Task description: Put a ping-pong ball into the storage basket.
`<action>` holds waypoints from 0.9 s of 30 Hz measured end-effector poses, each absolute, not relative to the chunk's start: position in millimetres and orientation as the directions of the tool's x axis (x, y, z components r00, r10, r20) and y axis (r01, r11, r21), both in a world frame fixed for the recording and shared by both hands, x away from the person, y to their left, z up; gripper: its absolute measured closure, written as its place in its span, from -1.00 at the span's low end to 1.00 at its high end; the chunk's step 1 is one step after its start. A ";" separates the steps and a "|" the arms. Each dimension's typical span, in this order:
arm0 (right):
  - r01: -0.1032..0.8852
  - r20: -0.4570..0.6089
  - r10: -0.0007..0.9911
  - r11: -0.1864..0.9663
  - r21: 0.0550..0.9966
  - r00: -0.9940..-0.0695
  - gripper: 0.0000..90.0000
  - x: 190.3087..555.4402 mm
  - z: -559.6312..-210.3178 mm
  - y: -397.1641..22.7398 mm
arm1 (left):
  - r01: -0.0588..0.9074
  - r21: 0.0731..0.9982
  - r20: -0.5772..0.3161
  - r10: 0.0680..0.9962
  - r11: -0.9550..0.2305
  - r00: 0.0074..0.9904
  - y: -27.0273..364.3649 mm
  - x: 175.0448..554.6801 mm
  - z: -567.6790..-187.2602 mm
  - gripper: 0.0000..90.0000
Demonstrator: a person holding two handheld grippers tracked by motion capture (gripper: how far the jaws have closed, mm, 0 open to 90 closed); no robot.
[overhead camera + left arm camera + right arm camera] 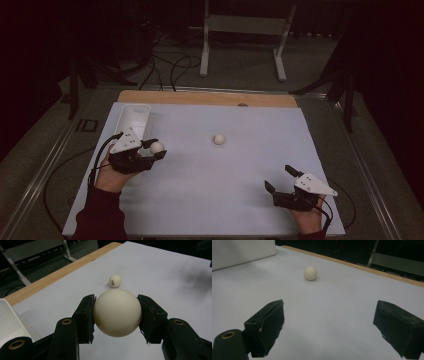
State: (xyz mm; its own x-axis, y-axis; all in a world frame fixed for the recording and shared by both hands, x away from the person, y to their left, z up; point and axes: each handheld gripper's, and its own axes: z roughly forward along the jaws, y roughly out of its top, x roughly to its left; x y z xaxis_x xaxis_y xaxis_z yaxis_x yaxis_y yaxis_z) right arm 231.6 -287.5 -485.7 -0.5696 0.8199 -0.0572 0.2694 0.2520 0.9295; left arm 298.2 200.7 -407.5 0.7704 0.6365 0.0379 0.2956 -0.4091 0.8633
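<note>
Left gripper [154,148], left of centre in the high view, is clamped on a cream ball [117,312] beside the white tray [131,118], while the right gripper [281,179] gapes empty at lower right.

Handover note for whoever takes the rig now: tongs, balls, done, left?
Left tongs: shut on a smooth cream-white ball, held beside the white rectangular plastic tray.
Right tongs: open, nothing between them, near the table's right front.
Second small cream-white ball: lying mid-sheet on the pale blue table cover.
Done: one ball picked up.
Left, probably: drop it in the tray, then fetch the other.
</note>
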 end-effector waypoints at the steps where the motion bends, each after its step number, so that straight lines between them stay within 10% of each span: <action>1: 0.270 -0.057 0.820 0.252 0.929 -0.570 -0.79 231.6 -485.7 -287.5 | 0.295 0.863 0.039 0.636 -0.411 0.770 201.8 298.2 -407.4 0.13; 27: 0.267 -0.058 0.821 0.250 0.931 -0.567 -0.79 231.2 -485.3 -288.0 | 0.313 0.868 0.029 0.668 -0.386 0.744 223.4 300.1 -408.8 0.13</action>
State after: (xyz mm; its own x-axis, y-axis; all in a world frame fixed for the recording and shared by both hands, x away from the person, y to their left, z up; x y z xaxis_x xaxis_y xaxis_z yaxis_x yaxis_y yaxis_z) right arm 231.2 -288.0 -485.3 -0.5674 0.8214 -0.0581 0.2670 0.2503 0.9306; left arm 300.1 223.4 -408.8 0.7439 0.6676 0.0288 0.3126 -0.3858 0.8680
